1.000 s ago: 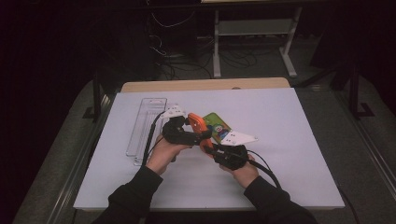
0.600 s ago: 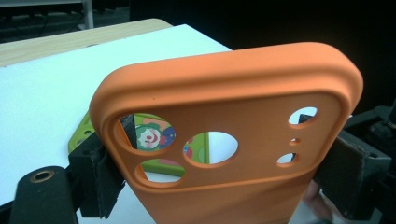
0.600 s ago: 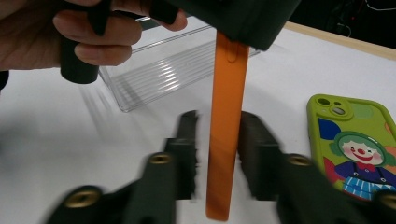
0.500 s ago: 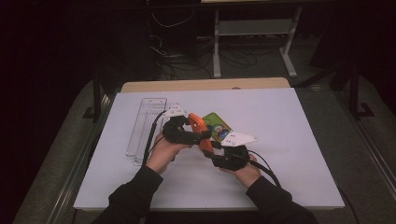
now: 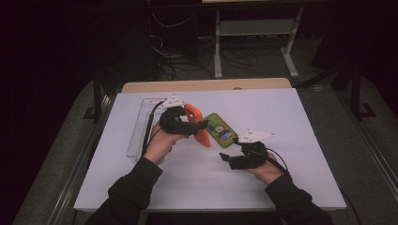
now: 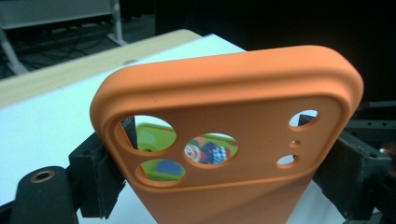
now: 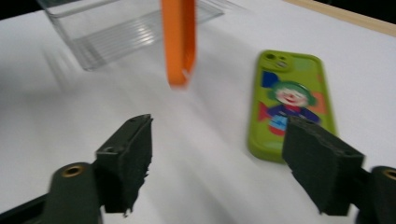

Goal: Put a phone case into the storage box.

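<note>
Left gripper (image 5: 199, 125): the orange case (image 6: 224, 140) is clamped, raised off the table (image 5: 300, 117). Right gripper (image 7: 219, 163): jaws spread, just opened, nothing between; the green case (image 7: 289, 102) lies flat.

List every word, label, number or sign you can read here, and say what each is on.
None: no readable text anywhere.
Green case: a clown picture, no lettering that can be made out.
Orange case: plain, camera holes only.
Clear tray: no label visible.
</note>
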`<action>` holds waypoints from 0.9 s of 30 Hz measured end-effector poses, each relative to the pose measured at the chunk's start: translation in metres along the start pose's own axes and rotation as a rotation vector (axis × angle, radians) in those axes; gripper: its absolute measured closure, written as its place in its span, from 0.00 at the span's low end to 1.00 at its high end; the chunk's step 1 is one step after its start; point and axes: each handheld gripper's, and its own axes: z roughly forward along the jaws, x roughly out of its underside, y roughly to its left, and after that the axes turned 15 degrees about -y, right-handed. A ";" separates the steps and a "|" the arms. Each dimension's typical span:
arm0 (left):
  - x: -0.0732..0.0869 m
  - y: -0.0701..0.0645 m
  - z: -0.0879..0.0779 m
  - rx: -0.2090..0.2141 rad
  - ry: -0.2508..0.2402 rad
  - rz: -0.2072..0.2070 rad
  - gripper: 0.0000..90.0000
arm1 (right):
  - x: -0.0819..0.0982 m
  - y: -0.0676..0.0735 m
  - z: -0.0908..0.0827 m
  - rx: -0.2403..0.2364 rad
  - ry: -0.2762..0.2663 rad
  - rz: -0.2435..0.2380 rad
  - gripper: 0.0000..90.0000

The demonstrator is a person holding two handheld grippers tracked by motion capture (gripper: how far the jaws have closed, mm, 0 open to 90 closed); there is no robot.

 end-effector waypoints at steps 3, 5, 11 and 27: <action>-0.013 0.006 -0.004 -0.019 -0.017 0.012 0.15 | 0.005 -0.007 -0.007 0.012 0.010 0.008 0.14; -0.020 0.009 -0.006 -0.031 -0.029 0.011 0.15 | 0.010 -0.011 -0.011 0.022 0.018 -0.010 0.12; -0.033 0.026 -0.013 -0.080 -0.053 0.010 0.15 | 0.022 -0.016 -0.021 0.039 0.034 -0.009 0.00; -0.053 0.067 -0.036 -0.209 -0.074 0.027 0.15 | 0.040 -0.024 -0.052 0.068 0.030 -0.021 0.00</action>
